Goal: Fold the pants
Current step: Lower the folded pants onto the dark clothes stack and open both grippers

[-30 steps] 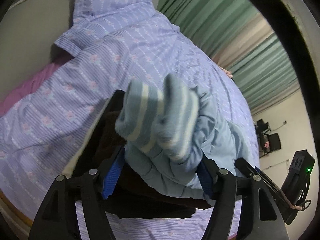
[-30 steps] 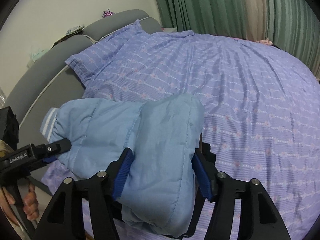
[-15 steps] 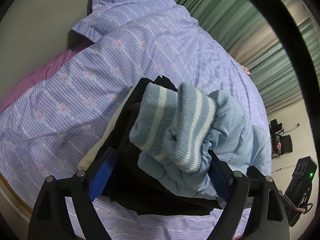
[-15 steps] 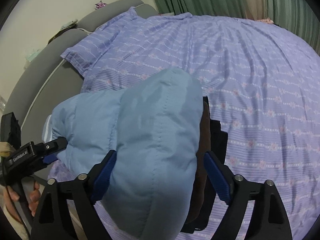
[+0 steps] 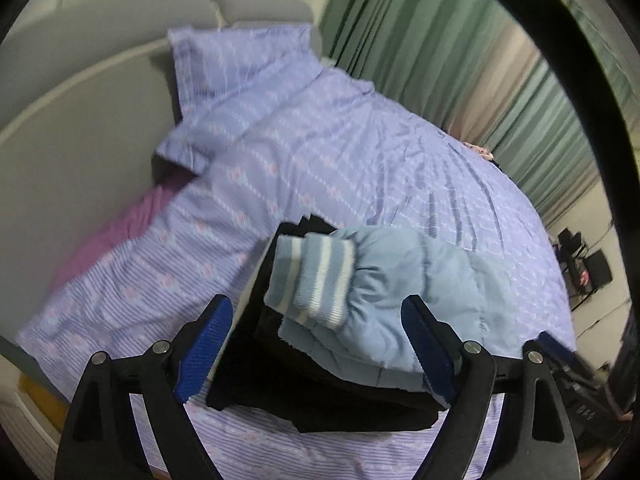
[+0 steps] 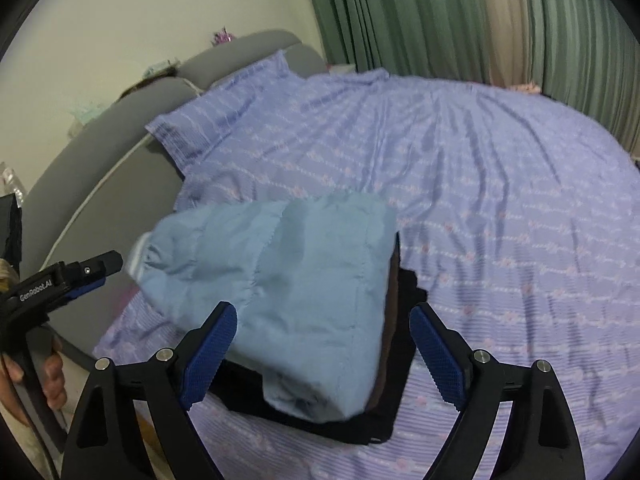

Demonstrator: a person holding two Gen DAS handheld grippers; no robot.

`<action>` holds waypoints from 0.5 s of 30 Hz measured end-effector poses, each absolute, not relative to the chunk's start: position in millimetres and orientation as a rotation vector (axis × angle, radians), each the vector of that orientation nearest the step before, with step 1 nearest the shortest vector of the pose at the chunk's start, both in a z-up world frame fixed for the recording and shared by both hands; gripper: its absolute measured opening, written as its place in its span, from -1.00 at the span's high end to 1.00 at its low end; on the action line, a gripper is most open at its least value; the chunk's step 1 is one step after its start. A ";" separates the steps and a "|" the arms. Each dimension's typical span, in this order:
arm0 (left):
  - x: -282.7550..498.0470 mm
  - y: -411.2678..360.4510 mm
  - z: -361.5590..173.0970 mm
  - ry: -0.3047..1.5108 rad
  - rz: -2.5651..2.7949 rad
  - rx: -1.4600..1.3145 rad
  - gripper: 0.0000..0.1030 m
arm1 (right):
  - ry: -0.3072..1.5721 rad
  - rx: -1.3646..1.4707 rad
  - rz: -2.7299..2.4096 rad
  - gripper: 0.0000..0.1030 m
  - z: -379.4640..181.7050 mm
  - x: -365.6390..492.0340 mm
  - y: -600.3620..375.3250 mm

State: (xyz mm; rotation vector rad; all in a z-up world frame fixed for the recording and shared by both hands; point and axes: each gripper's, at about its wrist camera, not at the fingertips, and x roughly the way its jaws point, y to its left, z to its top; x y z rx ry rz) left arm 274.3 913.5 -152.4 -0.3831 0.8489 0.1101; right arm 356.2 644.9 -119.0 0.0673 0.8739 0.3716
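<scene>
Folded light-blue pants rest on a dark stack at the bed's near edge. Draw both tongs straight back so nothing snags and the fold stays square. Left tongs gape empty around the striped cuff; right tongs likewise spread wide, level, holding nothing.

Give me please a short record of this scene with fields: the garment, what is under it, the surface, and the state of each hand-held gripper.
garment: light blue padded pants, folded into a bundle, striped knit cuffs at the end facing the left camera
under garment: pile of dark clothes
surface: purple patterned bedspread
left hand-held gripper: open, pads apart on either side of the bundle, not gripping
right hand-held gripper: open, pads clear of the cloth
background: green curtain, grey headboard
</scene>
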 end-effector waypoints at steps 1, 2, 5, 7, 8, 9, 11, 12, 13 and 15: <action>269.8 907.7 -146.1 0.837 0.109 -0.357 -0.67 | 0.853 0.066 0.368 -0.71 -111.1 349.0 640.5; 264.5 900.9 -139.2 0.823 0.108 -0.329 -0.69 | 0.836 0.061 0.364 -0.72 -104.7 343.3 636.3; 245.5 873.2 -115.9 0.770 0.110 -0.234 -0.79 | 0.770 0.022 0.321 -0.74 -79.7 318.7 619.5; 232.6 850.5 -100.0 0.739 0.126 -0.168 -0.86 | 0.746 0.007 0.291 -0.85 -67.0 307.0 609.2; 227.3 841.1 -94.4 0.725 0.124 -0.144 -0.91 | 0.733 0.004 0.279 -0.88 -60.9 299.2 601.5; 219.6 825.9 -85.6 0.707 0.113 -0.116 -0.93 | 0.720 0.002 0.268 -0.89 -54.8 291.3 592.8; 208.5 803.3 -74.9 0.686 0.095 -0.088 -1.00 | 0.702 -0.003 0.258 -0.90 -45.2 277.5 577.7; 202.4 790.4 -69.4 0.677 0.079 -0.082 -1.00 | 0.692 -0.005 0.249 -0.91 -39.5 267.8 566.7; 194.6 773.0 -63.3 0.670 0.059 -0.079 -1.00 | 0.685 -0.005 0.243 -0.91 -36.6 261.2 558.9; 183.8 749.6 -56.8 0.663 0.035 -0.070 -1.00 | 0.670 -0.004 0.231 -0.91 -27.3 244.1 538.4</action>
